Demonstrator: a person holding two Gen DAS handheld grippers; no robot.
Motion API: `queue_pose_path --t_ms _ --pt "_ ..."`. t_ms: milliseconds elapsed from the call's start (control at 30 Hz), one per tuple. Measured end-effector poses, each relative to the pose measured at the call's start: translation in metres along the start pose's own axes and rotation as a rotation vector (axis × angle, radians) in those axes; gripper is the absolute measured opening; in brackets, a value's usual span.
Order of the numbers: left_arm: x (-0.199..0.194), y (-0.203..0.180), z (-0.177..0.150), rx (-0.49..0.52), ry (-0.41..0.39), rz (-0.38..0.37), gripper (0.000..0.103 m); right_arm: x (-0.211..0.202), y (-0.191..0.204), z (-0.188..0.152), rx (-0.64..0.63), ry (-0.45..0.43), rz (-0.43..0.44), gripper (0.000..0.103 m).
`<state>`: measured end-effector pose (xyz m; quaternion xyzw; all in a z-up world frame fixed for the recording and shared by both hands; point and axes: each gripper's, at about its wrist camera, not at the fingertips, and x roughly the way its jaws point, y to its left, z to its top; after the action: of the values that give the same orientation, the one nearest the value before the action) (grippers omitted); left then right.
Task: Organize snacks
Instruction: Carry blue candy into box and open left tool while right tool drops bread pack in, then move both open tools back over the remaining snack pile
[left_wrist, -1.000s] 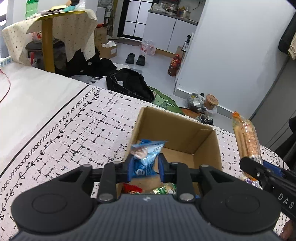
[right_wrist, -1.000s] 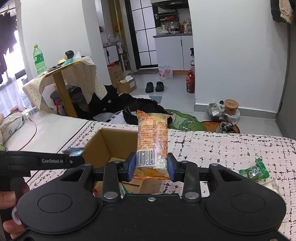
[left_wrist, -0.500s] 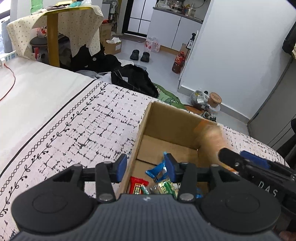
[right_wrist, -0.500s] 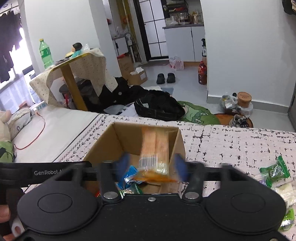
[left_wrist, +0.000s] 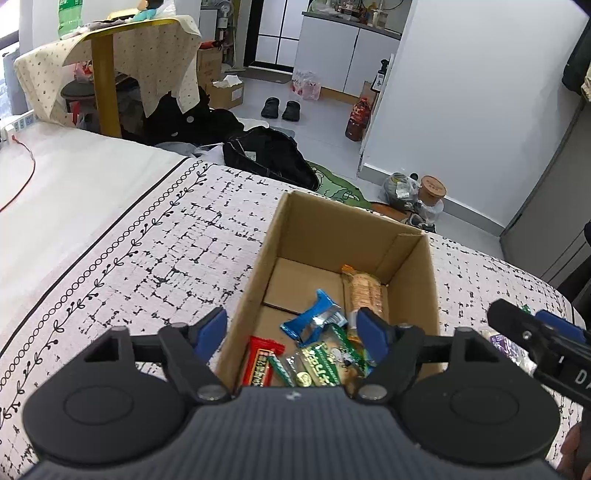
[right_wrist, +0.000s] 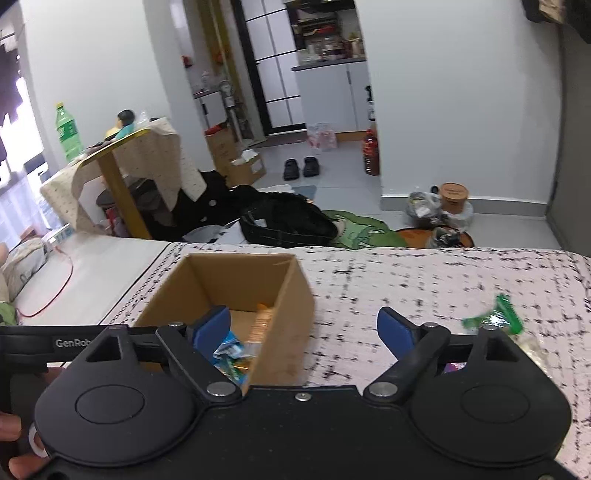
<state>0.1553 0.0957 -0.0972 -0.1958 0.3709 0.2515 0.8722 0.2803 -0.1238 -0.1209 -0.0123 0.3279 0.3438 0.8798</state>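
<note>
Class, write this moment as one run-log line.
left gripper: opening, empty | right gripper: opening, empty | blue packet, long cracker pack: inside cardboard box | green packet: outside box

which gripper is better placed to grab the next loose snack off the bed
Right. The right gripper is open and empty beside the green snack packet on the bedspread; the left gripper hangs over the cardboard box.

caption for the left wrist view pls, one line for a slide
Open left gripper hovers above a brown cardboard box holding a blue wrapper, long orange cracker pack, and red and green snack packets.
</note>
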Motion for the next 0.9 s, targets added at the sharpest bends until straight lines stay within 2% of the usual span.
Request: queue_pose_path --t_ms 367,533,900 --pt "-0.011 -0.027 -0.012 0.019 -0.022 -0.042 0.103 -0.029 -0.033 -0.013 0.030 -0.022 -0.045 0.098" --pt "-0.015 -0.042 -0.019 0.033 -0.024 -0.052 0.103 -0.041 -0.049 -0.020 0.039 -0.030 -0.069 0.103" --pt "-0.021 -0.067 -0.035 0.065 -0.017 -0.105 0.103 -0.063 -0.077 -0.042 0.063 -0.021 -0.093 0.103"
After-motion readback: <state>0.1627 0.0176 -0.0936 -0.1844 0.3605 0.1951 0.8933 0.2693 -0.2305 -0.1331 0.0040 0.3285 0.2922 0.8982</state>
